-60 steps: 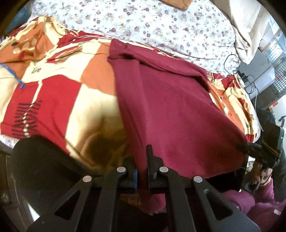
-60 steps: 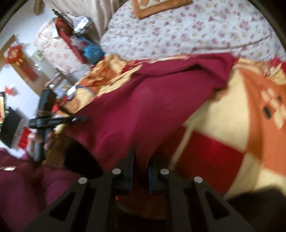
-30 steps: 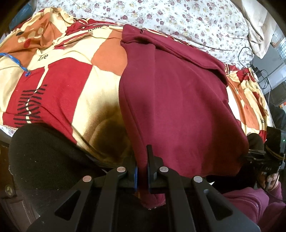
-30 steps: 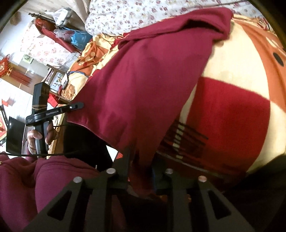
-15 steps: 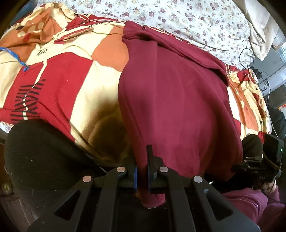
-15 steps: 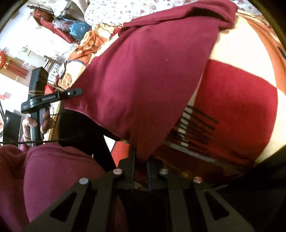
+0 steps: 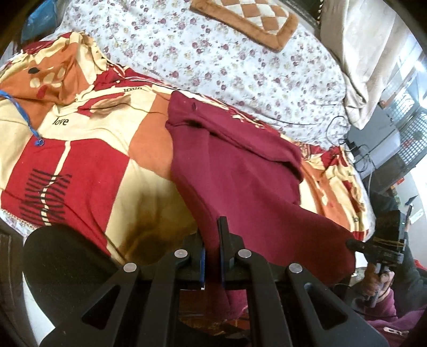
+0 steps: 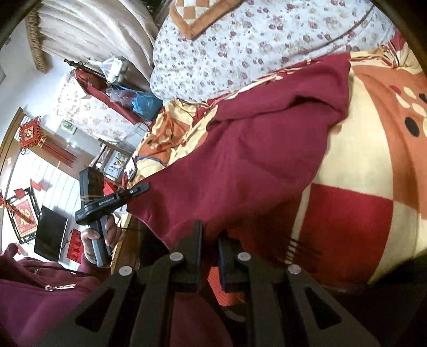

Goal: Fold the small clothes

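Bright daylight, strong fisheye bending, dark vignetted corners, slight blur at edges, soft shadows

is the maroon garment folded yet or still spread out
Mostly spread: the maroon garment lies across the blanket, only its far edge turned over.

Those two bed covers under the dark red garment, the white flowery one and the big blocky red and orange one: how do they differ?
The flowery sheet is white with many tiny purple blossoms; the blocky blanket has large red, orange and cream panels. The blanket carries the printed word "love"; the sheet shows no lettering. The maroon garment lies mostly on the blanket, while the sheet lies beyond it, carrying a brown checked cushion. Both are spread over the bed.
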The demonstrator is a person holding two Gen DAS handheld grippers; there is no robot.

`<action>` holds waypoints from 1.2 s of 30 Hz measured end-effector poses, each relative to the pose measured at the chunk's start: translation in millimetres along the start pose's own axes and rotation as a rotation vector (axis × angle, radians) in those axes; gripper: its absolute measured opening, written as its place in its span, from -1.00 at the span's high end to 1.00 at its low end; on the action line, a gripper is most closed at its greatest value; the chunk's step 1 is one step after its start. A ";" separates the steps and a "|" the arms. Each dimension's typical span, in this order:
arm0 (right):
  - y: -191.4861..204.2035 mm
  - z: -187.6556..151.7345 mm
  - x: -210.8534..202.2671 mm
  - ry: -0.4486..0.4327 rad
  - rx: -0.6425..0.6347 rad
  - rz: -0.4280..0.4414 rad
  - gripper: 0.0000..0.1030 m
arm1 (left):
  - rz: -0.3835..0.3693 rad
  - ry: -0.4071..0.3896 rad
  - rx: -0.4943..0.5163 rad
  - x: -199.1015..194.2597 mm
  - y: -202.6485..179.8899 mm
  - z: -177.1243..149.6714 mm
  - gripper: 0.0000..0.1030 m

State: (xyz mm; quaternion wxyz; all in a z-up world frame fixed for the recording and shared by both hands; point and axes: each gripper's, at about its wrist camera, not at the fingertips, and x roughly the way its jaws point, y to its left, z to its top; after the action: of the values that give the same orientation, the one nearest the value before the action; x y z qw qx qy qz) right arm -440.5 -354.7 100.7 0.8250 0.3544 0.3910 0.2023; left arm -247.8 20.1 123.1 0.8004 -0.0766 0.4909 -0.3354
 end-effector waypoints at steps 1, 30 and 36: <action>-0.9 0.8 -0.6 0.000 0.000 0.004 0.80 | -0.010 0.001 -0.003 -2.2 -1.1 -2.4 1.00; -63.2 130.2 14.4 -0.280 0.131 -0.024 0.81 | 0.016 -0.177 -0.037 50.2 3.4 145.9 1.00; -115.5 180.9 29.3 -0.325 0.246 -0.113 0.81 | 0.083 -0.132 -0.049 119.9 6.7 196.1 1.00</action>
State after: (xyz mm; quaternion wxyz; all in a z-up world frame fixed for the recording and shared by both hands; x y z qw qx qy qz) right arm -273.4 -491.1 80.4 0.8378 0.4578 0.2938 0.0469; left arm -45.5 -88.7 131.4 0.8420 -0.0979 0.4480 -0.2841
